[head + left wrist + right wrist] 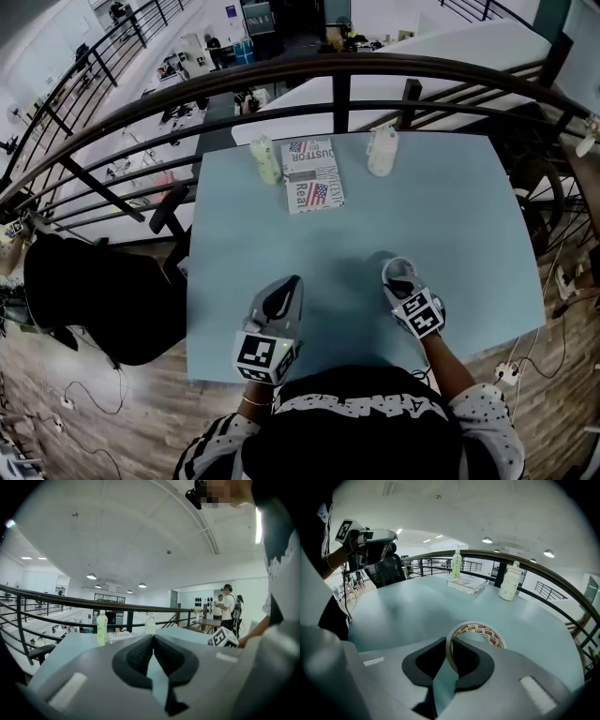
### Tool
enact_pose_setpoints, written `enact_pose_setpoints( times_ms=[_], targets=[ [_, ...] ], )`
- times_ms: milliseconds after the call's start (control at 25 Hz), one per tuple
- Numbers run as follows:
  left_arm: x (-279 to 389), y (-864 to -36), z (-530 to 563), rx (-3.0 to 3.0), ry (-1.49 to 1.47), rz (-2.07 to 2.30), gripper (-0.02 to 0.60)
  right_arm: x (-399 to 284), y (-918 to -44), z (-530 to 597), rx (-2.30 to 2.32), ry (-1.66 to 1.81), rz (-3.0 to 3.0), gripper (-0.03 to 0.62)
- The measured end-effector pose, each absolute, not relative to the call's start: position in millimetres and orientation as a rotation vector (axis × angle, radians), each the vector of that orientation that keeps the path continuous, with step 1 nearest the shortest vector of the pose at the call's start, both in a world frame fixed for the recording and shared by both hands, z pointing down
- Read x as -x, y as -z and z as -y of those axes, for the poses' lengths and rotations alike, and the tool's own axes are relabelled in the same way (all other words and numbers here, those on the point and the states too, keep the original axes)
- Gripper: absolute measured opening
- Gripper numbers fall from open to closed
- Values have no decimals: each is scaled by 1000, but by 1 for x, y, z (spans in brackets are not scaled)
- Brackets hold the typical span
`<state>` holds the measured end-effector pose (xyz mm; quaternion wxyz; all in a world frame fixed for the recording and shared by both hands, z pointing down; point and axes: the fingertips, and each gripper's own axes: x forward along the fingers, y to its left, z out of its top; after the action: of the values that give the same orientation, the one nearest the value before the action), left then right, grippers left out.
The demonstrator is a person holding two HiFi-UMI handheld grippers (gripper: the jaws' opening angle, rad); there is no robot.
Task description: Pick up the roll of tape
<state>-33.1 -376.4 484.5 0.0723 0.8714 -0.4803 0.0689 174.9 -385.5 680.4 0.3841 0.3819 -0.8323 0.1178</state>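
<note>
The roll of tape [479, 629], a pale ring with red print around its band, sits at the near right part of the light blue surface [244, 262], and its near wall runs between the jaws of the right gripper [449, 641]. That gripper has its dark pads pressed on the wall from both sides, one inside the ring and one outside, so it is clamped on the tape. From the head view the roll is mostly covered by the gripper, and it seems to rest on the surface, though I cannot tell for sure that it does. The left gripper [153, 638] lies to the left of the right one, well apart from the tape. Its jaws meet at the tips with nothing between them. At the far edge of the surface a book with a flag-patterned cover [312, 175] lies flat, between a slim pale green bottle [266, 159] on its left and a stouter white bottle [382, 150] on its right, both upright. A dark curved railing [337, 70] runs behind the surface.
</note>
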Motion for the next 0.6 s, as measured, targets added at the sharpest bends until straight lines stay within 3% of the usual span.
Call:
enact_pose_setpoints(
  times_ms=[600],
  targets=[
    [26, -474, 364, -2637, -203, 1424, 0, -164, -604, 384, -1061, -242, 2292, 52]
  ],
)
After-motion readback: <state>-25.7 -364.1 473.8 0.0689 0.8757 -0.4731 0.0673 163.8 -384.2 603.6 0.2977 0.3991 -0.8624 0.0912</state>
